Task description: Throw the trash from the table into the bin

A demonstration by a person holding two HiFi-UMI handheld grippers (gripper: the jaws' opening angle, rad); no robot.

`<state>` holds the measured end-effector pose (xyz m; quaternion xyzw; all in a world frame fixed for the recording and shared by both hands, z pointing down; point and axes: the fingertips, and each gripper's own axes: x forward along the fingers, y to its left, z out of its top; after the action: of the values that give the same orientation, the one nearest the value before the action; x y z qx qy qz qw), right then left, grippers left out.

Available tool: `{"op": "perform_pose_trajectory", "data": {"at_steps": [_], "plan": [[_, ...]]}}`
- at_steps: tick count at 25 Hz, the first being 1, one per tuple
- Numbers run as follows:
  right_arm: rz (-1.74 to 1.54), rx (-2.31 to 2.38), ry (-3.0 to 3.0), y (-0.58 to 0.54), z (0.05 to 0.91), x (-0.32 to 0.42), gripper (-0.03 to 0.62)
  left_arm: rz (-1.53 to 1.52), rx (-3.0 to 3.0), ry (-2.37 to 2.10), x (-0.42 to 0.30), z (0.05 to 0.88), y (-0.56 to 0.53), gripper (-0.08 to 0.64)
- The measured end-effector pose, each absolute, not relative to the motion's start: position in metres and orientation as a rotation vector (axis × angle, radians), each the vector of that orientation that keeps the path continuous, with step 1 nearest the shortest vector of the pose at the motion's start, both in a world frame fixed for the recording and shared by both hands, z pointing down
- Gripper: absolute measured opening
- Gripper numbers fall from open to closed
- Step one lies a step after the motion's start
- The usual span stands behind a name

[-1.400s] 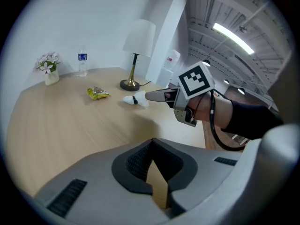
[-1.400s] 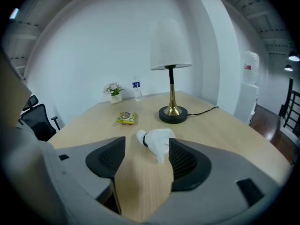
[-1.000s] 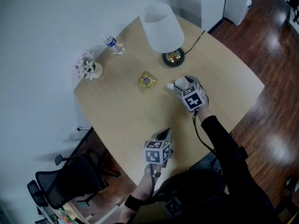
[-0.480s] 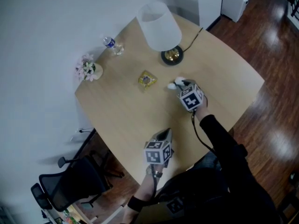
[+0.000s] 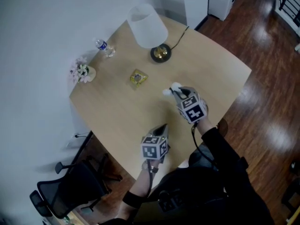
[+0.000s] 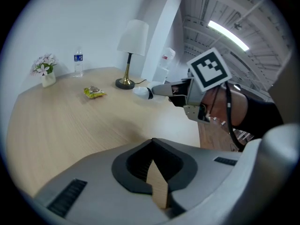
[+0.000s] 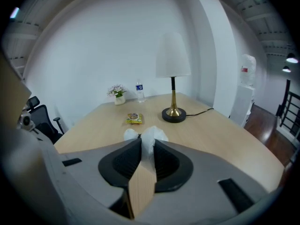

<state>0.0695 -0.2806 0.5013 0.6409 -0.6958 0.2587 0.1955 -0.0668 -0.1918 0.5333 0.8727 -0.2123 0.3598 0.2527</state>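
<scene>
A crumpled white piece of trash (image 5: 169, 89) is held just above the round wooden table (image 5: 112, 111). My right gripper (image 5: 176, 92) is closing its jaws on it, and the pads press on the wad (image 7: 149, 137). The left gripper view shows that gripper (image 6: 161, 90) holding the wad (image 6: 140, 92) off the tabletop. A yellow snack packet (image 5: 138, 78) lies flat near the table's middle, beyond the wad. My left gripper (image 5: 161, 127) hovers over the near table edge, shut with nothing between its jaws (image 6: 152, 144). No bin is in view.
A white-shaded lamp (image 5: 149, 27) on a brass base, with its cord, stands at the far side. A water bottle (image 5: 104, 47) and a small pot of flowers (image 5: 82, 71) sit by the wall. A black office chair (image 5: 65, 186) stands at the lower left on the dark wood floor (image 5: 262, 102).
The right gripper's jaws have shut on the white wad, and it has lifted it and drawn it back toward the near edge. The left gripper has shifted a little.
</scene>
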Motion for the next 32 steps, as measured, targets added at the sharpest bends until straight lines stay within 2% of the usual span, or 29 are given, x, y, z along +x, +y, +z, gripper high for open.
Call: {"op": "perform_pose_trajectory", "data": {"at_steps": [6, 14, 32], "plan": [[0.776, 1.839, -1.959, -0.211, 0.472, 0.045, 0.067, 0.992, 2.426, -0.519, -0.072, 0.522, -0.174, 0.006], [0.945, 1.9, -1.863, -0.124, 0.496, 0.026, 0.066, 1.039, 2.481, -0.357, -0.066, 0.526, -0.145, 0.006], [1.296, 2.247, -1.357, 0.113, 0.563, 0.099, 0.064, 1.3, 2.599, 0.32, 0.04, 0.558, 0.022, 0.006]]}}
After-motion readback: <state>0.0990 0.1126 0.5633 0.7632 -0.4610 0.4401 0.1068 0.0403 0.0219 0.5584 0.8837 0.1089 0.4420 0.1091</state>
